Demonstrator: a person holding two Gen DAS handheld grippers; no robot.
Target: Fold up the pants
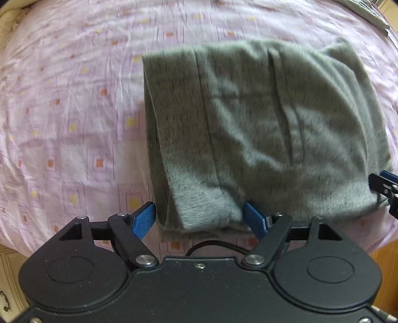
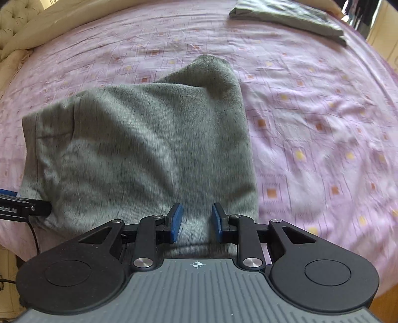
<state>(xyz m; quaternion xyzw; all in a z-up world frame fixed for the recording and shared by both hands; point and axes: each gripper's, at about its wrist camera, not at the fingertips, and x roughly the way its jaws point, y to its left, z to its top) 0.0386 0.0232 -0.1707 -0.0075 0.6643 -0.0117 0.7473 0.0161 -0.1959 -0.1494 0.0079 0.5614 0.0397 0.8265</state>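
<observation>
With the folded pants (image 1: pixel 261 129) lying on the bed (image 1: pixel 74 99) near its front edge, we hold our left gripper (image 1: pixel 199 220) and right gripper (image 2: pixel 196 222) released at their near hem, where careless withdrawal could snag and undo the fold.

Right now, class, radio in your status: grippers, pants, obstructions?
Left gripper open, right gripper open, both at near edge of folded grey knit pants. Second folded grey-green garment lies far off, not obstructing.
</observation>
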